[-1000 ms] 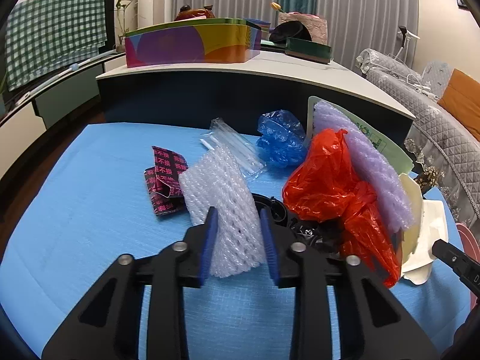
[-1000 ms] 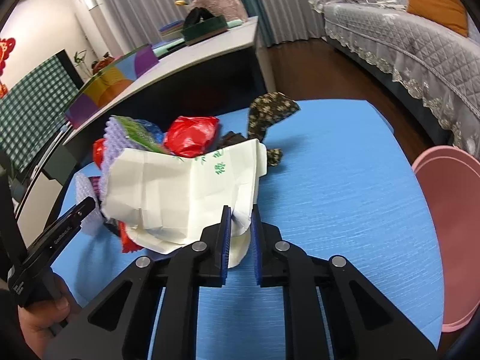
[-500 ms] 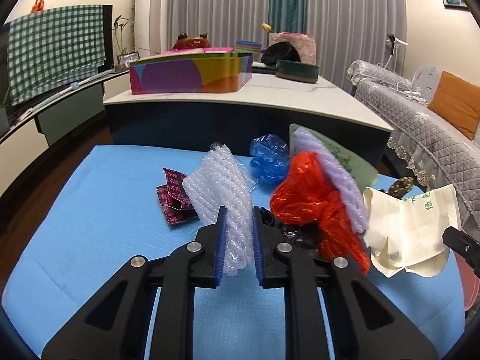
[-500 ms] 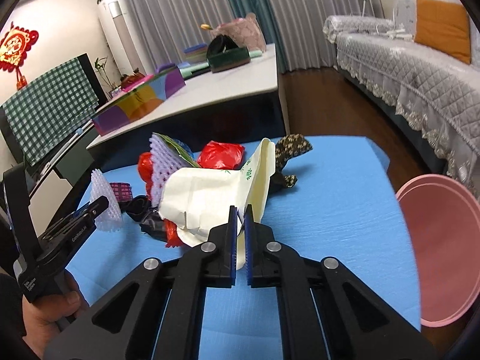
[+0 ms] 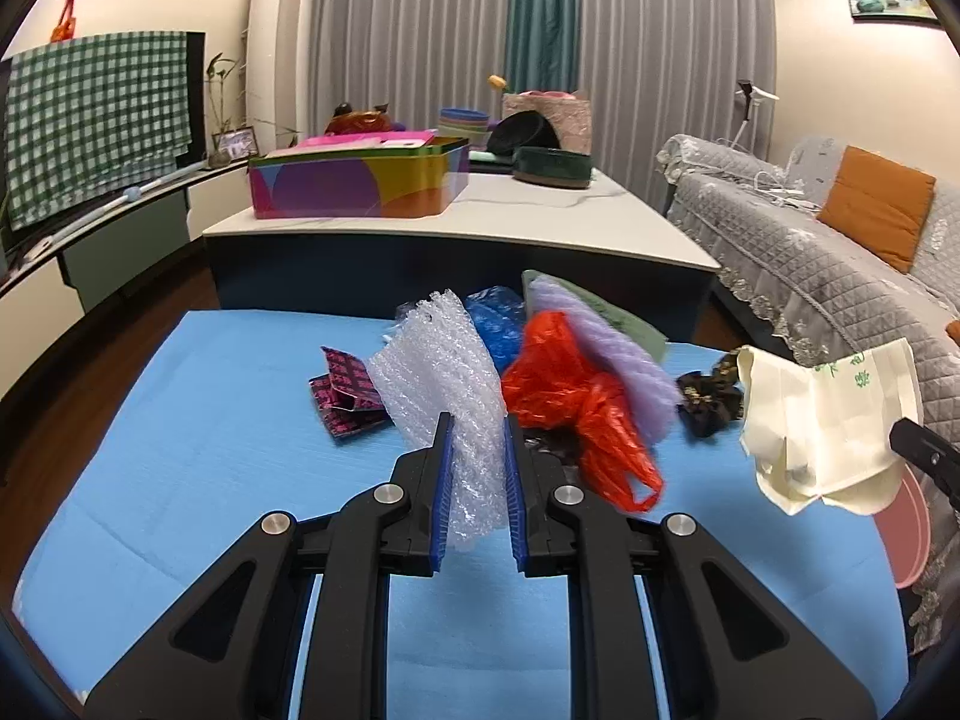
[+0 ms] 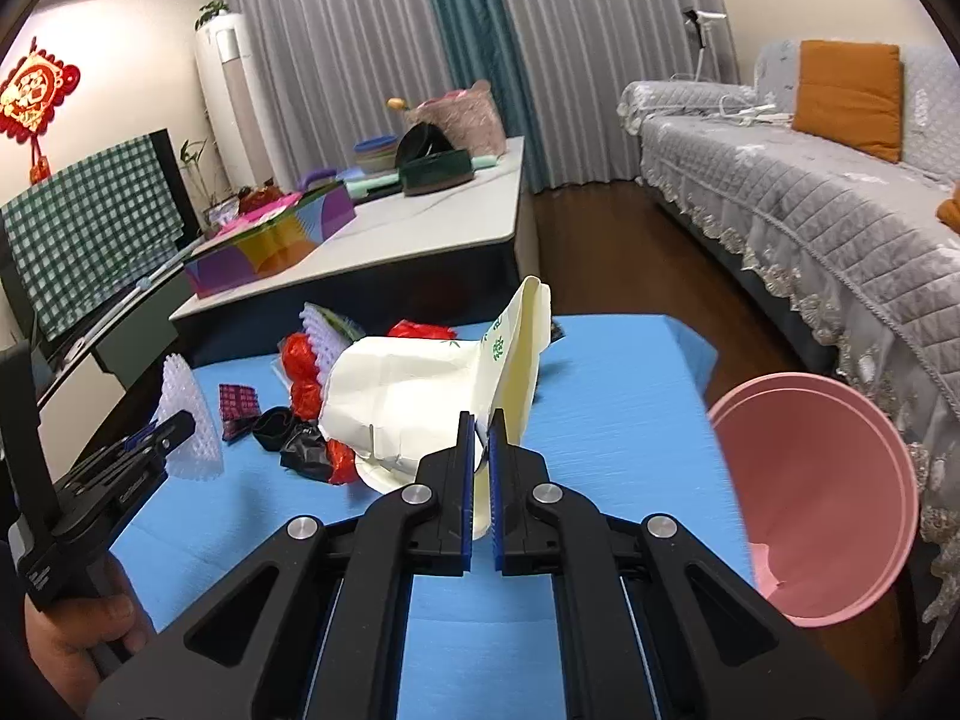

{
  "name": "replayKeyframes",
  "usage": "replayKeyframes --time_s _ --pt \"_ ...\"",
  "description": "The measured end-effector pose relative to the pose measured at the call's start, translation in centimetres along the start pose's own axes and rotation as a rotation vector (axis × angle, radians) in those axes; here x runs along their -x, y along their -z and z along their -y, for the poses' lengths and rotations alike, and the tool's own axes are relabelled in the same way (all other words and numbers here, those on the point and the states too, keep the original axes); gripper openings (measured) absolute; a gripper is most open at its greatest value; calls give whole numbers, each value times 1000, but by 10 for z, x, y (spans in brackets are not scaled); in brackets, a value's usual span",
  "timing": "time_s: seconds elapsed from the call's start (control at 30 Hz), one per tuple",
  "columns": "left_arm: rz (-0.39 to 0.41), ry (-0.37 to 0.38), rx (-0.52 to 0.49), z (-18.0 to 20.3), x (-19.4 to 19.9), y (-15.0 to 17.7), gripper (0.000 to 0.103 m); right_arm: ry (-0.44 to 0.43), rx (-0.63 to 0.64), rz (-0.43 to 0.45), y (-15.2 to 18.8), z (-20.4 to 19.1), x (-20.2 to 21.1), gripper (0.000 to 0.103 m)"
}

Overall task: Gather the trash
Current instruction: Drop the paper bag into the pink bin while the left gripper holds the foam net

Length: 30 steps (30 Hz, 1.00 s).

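My left gripper (image 5: 477,432) is shut on a white foam net (image 5: 444,372) and holds it up off the blue table (image 5: 180,450). The right wrist view shows that same net (image 6: 186,414) at the left gripper (image 6: 174,426), with a hand below. My right gripper (image 6: 480,426) is shut on a cream paper bag (image 6: 414,396), which hangs above the table and also shows in the left wrist view (image 5: 828,420). On the table behind lie a red plastic bag (image 5: 570,396), a purple foam net (image 5: 618,360), a blue plastic bag (image 5: 498,324) and a pink-patterned wrapper (image 5: 345,396).
A pink bin (image 6: 822,492) stands beside the table's right edge. A dark patterned wrapper (image 5: 708,396) lies right of the pile. Behind the blue table is a white counter (image 5: 540,222) with a colourful box (image 5: 360,180). A grey sofa (image 6: 810,198) runs along the right.
The left jaws closed onto the white foam net and the right jaws onto the paper bag. Both grippers then rose, lifting their pieces off the table.
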<state>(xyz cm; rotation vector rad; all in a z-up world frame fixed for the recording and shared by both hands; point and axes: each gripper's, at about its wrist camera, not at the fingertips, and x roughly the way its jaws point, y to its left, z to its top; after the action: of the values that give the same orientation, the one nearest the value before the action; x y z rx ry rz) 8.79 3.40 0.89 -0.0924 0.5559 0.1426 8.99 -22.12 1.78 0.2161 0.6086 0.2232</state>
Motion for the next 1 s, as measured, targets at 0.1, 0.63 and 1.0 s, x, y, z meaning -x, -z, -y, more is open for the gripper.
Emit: replayKeyframes --time_s 0.1,0.63,1.0 --pt "13 22 -16 8 10 2 16 22 -13 22 0 6 12 5" --pt "34 114 -73 46 23 5 16 114 -56 80 -4 46 42 5" --pt "28 150 -101 68 20 6 16 175 -76 108 -5 68 53 5"
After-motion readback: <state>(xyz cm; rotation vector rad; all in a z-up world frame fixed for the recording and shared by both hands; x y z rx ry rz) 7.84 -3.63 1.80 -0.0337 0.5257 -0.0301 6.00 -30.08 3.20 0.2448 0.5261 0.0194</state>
